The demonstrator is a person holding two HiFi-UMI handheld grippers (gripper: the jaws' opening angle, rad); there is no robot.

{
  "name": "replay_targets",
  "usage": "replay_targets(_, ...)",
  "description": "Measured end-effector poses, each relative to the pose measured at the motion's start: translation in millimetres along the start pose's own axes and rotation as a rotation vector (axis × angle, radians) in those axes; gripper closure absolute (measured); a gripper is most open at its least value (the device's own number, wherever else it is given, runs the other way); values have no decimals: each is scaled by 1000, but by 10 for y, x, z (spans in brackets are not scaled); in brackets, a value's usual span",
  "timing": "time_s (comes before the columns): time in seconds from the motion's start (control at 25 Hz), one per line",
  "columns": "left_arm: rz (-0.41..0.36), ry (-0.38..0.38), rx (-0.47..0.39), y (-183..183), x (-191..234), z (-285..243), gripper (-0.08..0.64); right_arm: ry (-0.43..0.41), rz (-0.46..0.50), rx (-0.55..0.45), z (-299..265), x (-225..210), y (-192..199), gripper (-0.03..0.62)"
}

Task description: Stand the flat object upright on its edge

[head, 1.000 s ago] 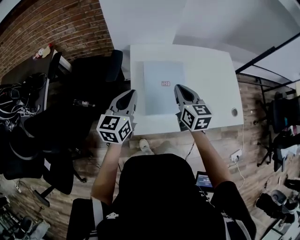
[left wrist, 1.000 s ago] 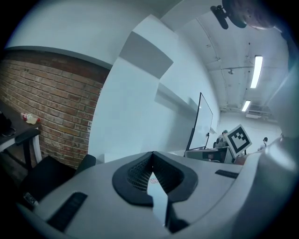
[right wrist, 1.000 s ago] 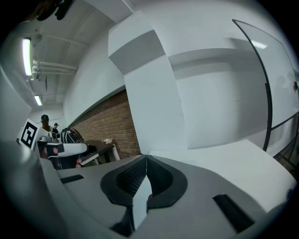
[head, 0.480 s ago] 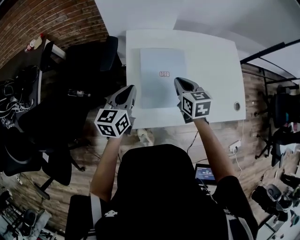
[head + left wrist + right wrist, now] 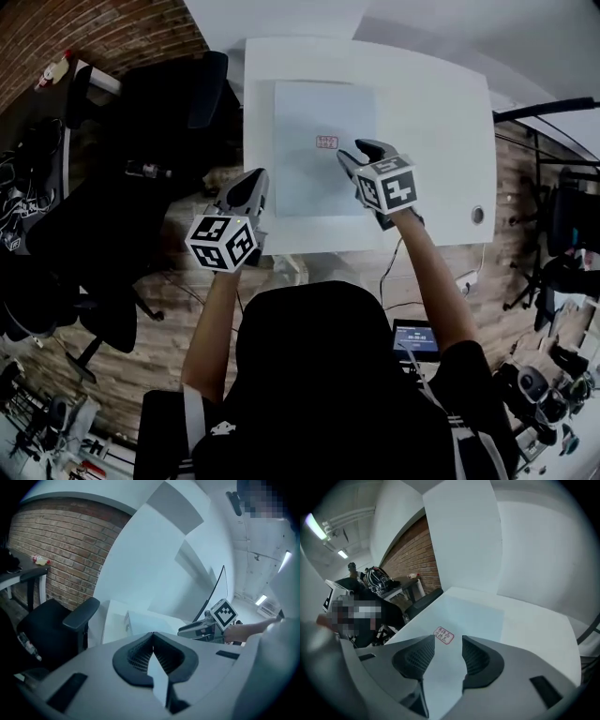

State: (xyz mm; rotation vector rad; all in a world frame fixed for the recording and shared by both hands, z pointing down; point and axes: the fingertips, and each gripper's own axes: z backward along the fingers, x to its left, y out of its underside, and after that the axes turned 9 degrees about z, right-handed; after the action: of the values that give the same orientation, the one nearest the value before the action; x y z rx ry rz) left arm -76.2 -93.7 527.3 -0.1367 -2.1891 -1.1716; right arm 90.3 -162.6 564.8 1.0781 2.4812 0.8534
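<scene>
Right claw (image 5: 359, 150), jaws just opening, empty, hangs above the flat sheet (image 5: 314, 150) lying beneath and left of it; clenched left claw (image 5: 251, 178) sits farther off

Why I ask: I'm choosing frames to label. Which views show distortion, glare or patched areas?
Head view: fisheye bows the edges of the white table; the flat sheet is evenly lit, no glare. Left gripper view: dark rounded corners, mosaic patch top right. Right gripper view: mosaic patch at left, bright ceiling lamp top left, red label visible but unreadable.
</scene>
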Motion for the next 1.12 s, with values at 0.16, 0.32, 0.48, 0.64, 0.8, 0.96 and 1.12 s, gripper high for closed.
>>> replay_targets(0.16,29,-39,18,129,133,-68,548,7,17,49,-159,-188,46,347)
replay_targets(0.32,65,-31,38,216,195,-147,548,13,9,87,-283,-356,104,333)
replay_targets(0.48,92,-20,56,267,235,-183,548,44,16,131,-325,-482,155,330)
replay_targets(0.64,106,-9,72,317,249,-229,548,46,33,172,-382,-523,249,325)
replay_targets(0.8,142,3,54,295,302,-204,548,29,47,179,-423,-495,247,325)
replay_targets(0.96,164,-9,49,311,370,-171,548,19,57,179,-447,-475,237,327)
replay_targets(1.12,180,1,45,323,338,-161,546,17,105,180,-441,-431,181,328)
